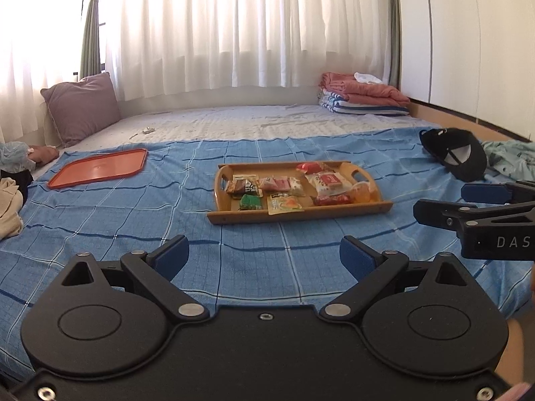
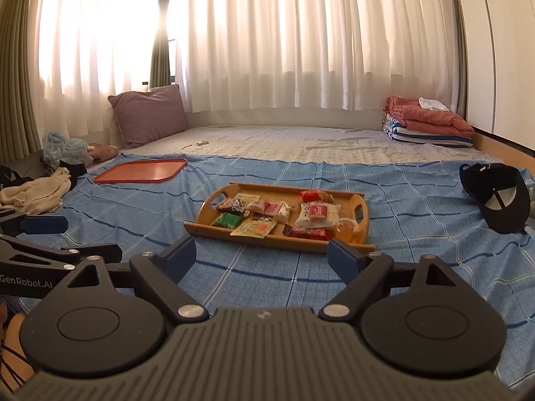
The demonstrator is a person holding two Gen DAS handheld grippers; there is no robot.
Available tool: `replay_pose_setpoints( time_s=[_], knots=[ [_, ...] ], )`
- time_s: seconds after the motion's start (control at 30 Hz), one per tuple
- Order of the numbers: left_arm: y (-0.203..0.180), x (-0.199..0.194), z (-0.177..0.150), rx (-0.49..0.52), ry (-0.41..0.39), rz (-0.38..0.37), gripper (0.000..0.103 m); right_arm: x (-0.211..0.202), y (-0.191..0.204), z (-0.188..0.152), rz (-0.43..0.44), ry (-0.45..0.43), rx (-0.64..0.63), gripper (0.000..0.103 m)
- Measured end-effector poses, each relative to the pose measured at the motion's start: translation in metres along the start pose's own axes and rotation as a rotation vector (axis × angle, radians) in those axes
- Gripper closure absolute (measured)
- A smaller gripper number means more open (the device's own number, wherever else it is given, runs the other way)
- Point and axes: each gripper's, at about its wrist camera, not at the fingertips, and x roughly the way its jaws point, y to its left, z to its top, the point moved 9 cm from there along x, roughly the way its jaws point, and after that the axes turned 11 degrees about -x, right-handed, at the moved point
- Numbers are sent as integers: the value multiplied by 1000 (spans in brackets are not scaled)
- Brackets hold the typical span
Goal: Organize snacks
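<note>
A wooden tray (image 1: 220, 215) (image 2: 200, 225) holds several wrapped snacks on the blue checked sheet, among them a green packet (image 1: 250, 202) (image 2: 227, 220), a red packet (image 1: 332, 199) (image 2: 309, 233) and a white-and-red packet (image 1: 329, 179) (image 2: 316, 213). An empty orange tray (image 1: 98, 167) (image 2: 142, 170) lies further left. My left gripper (image 1: 264, 254) is open and empty, short of the wooden tray; it also shows in the right wrist view (image 2: 77, 239). My right gripper (image 2: 260, 255) is open and empty just before the tray's near edge; it also shows in the left wrist view (image 1: 441, 202).
A black cap (image 1: 458, 153) (image 2: 498, 197) lies at the right. A purple pillow (image 1: 82, 107) (image 2: 150, 113) and loose clothes (image 2: 36, 190) are at the left. Folded blankets (image 1: 361, 95) (image 2: 428, 123) sit at the back right by the curtains.
</note>
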Motion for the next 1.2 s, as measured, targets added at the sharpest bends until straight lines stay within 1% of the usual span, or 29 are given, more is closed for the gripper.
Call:
replay_pose_setpoints(
  time_s=[0.1,0.23,0.33,0.43,0.53,0.77,0.93,1.0,1.13,1.2],
  knots=[
    [0,10,-14,6,18,4,6,6,0,-14,-4,9,15,12],
    [5,26,-32,-28,50,-9,6,17,0,-29,-28,21,12,11],
    [12,39,-43,-43,57,-13,6,23,2,-41,-47,16,-1,9],
    [21,54,-58,-48,68,4,6,32,6,-55,-66,16,-6,7],
    [28,71,-73,-39,97,37,6,46,10,-78,-60,60,8,7],
    [39,105,-107,-57,174,62,5,72,16,-117,-68,151,-5,7],
    [40,118,-120,-44,195,78,0,83,16,-134,-87,201,-11,7],
    [39,120,-121,-40,188,76,0,86,15,-141,-89,219,-2,5],
    [38,121,-122,-44,179,69,0,88,17,-144,-100,221,-9,0],
    [38,121,-123,-51,182,62,0,89,17,-145,-103,228,-12,0]
  ],
)
